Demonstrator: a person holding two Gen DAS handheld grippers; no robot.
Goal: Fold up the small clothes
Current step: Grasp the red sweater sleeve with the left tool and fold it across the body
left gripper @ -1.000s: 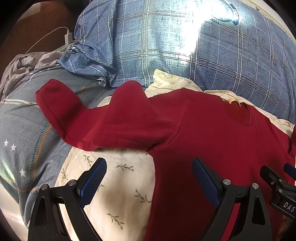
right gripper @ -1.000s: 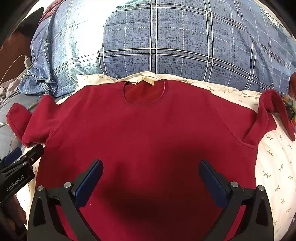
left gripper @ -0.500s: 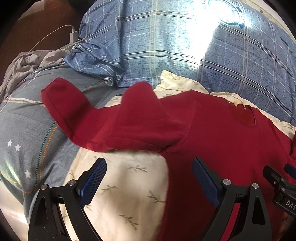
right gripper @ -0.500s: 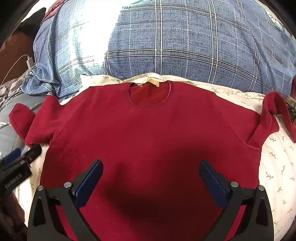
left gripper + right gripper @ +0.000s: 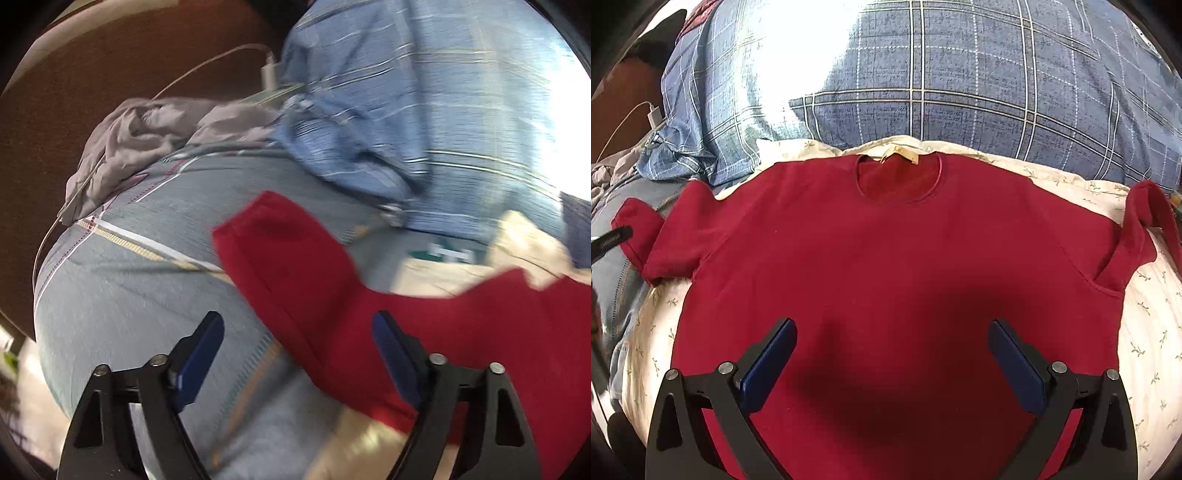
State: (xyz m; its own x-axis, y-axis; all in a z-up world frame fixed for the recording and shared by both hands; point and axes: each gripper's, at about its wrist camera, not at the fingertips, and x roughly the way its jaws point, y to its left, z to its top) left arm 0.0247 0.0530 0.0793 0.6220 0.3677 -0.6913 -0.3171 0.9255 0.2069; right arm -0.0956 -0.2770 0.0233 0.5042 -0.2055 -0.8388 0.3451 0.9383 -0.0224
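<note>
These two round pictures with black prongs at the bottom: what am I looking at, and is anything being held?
Each picture comes from a fisheye camera on a hand-held two-finger tool, looking along its blue-padded fingers. No robot arm: a person holds one per hand. The right tool hangs open over a red shirt spread flat on a floral cushion, with a plaid pillow behind. The left tool, also open, points at the shirt's sleeve; that picture is motion-blurred. Neither holds anything.

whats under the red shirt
The red shirt lies on a cream leaf-print cloth, which shows around its edges. Its left sleeve reaches over grey-blue bedding. What lies beneath the shirt's middle is covered.
</note>
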